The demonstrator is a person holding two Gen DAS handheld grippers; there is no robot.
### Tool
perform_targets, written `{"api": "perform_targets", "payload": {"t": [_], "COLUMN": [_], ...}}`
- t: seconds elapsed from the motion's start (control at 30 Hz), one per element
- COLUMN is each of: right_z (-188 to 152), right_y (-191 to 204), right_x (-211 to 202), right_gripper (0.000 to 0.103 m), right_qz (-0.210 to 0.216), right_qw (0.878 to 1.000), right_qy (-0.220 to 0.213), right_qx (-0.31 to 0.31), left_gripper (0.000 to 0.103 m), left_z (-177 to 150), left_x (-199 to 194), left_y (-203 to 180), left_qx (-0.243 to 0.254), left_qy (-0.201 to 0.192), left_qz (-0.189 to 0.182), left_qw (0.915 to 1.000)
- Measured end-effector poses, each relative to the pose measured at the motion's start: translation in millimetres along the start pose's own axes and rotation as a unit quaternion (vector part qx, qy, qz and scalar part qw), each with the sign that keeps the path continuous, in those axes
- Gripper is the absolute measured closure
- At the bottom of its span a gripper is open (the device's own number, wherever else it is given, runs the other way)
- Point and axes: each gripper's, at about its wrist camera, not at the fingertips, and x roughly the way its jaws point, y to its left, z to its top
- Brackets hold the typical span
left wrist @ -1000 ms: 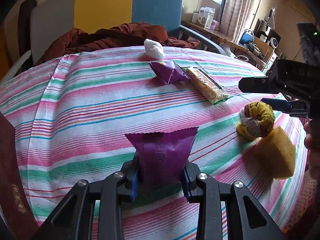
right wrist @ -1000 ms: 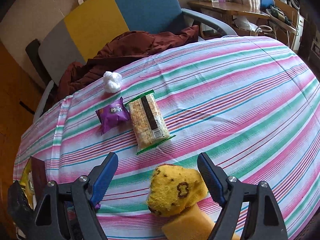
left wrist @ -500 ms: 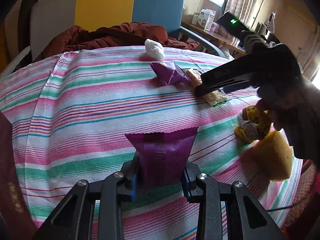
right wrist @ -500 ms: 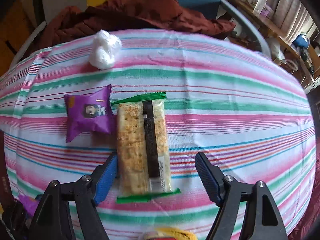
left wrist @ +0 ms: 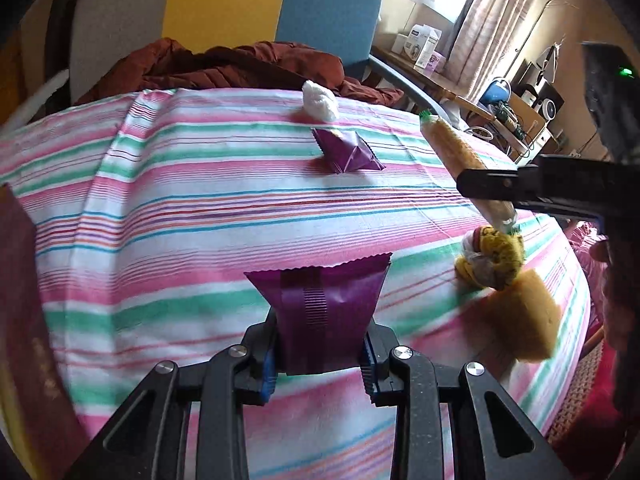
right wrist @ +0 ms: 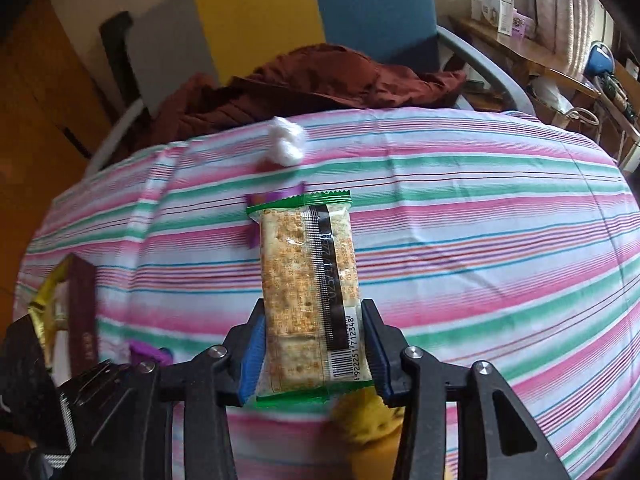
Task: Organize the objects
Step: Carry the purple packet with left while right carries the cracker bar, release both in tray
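Note:
My left gripper point(left wrist: 318, 360) is shut on a purple snack packet point(left wrist: 320, 312) and holds it upright above the striped tablecloth point(left wrist: 180, 220). My right gripper point(right wrist: 314, 364) is shut on a green-edged cracker pack point(right wrist: 308, 292), lifted off the table; the pack also shows in the left wrist view point(left wrist: 460, 160), tilted in the air. A second purple packet point(left wrist: 346, 152) lies on the cloth at the back, with a white crumpled wad point(left wrist: 320, 100) behind it. A yellow sock ball point(left wrist: 490, 260) and a yellow sponge point(left wrist: 524, 320) lie at the right.
A dark red box point(right wrist: 82, 316) with a gold wrapper stands at the table's left edge. A chair point(left wrist: 320, 16) with brown clothes point(left wrist: 240, 68) is behind the table. A shelf with boxes point(left wrist: 420, 46) is at the back right.
My right gripper closed on the cracker pack and lifted it off the cloth. My left gripper still holds the purple packet in about the same place.

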Motion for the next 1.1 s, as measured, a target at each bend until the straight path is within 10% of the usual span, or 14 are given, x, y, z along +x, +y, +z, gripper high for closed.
{"api": "perform_targets", "payload": {"t": [0.5, 1.1], "right_z": [-66.9, -83.8], "right_y": [104.8, 257.0], "right_x": [-16.1, 7.6], "right_gripper": [0.059, 0.058], "right_qz": [0.105, 0.169], "right_qw": [0.993, 0.971], "right_qy": [0.002, 0.044], "right_qx": [-0.054, -0.162], "left_gripper": [0.070, 0.069], "left_z": [-37.4, -92.6], "left_x": [-129.6, -202.2], "left_y": [58.8, 181.6], "left_qx": [-0.054, -0.181], "left_qy": [-0.076, -0.121], "left_qz": [0.040, 0.123], "left_qw": [0.9949, 0.9683]}}
